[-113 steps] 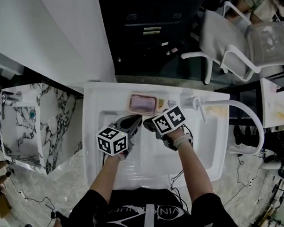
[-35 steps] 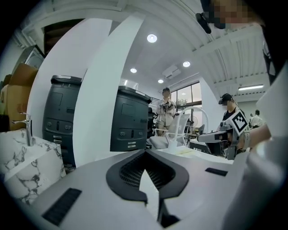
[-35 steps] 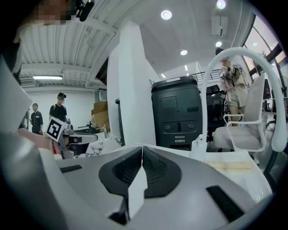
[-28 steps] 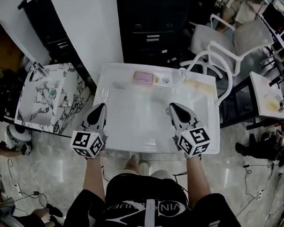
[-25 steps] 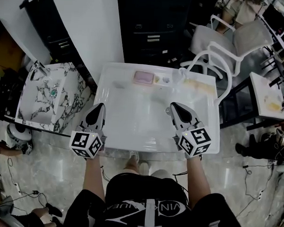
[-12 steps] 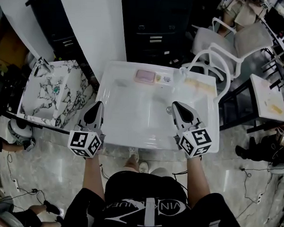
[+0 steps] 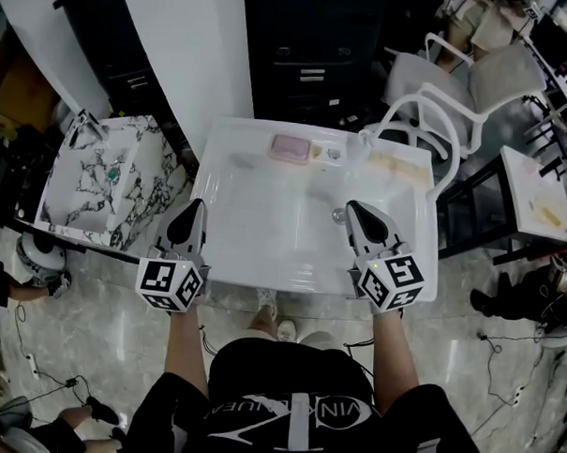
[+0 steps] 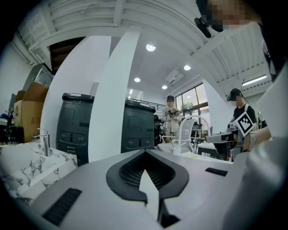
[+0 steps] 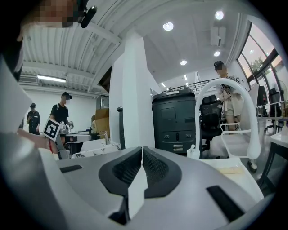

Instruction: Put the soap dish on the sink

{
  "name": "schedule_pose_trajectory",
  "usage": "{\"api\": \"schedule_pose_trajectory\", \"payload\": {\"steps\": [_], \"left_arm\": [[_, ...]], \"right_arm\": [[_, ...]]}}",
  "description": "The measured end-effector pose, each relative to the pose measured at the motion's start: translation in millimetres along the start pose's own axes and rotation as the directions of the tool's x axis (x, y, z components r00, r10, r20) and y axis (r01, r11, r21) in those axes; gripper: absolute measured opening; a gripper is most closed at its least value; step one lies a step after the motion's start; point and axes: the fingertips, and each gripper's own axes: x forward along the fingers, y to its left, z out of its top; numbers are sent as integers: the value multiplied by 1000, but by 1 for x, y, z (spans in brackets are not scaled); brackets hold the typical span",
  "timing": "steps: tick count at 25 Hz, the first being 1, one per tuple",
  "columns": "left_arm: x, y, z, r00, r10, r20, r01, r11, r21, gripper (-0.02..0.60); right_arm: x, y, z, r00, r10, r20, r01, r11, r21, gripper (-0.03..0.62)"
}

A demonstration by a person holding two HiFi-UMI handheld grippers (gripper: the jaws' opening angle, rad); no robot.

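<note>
Two hand-held grippers (image 7: 196, 206) (image 7: 353, 208) back; one soap dish (image 7: 290, 148)

Lab workspace, freestanding sink (image 7: 265, 220), office chairs (image 7: 506, 71), black cabinets (image 7: 310, 44)

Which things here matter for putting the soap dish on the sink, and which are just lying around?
For the job: soap dish, sink, left gripper, right gripper.
Just lying about: marble basin, white chair, black cabinet.

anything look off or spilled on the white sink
Nothing stands out. The pink soap dish sits square on the back ledge of the white sink; no spill shows. The left gripper and right gripper are shut and empty.
</note>
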Motion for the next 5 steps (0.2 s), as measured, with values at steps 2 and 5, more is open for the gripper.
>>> {"api": "schedule_pose_trajectory", "payload": {"steps": [2, 5], "left_arm": [[0, 0, 2, 1000, 3, 5, -3, 1000, 4, 14], [0, 0, 5, 1000, 5, 13, -5, 1000, 7, 14]], "right_arm": [[-1, 0, 1, 1000, -1, 4, 1, 1000, 0, 28], [-2, -1, 2, 1000, -4, 7, 4, 1000, -8, 28]]}}
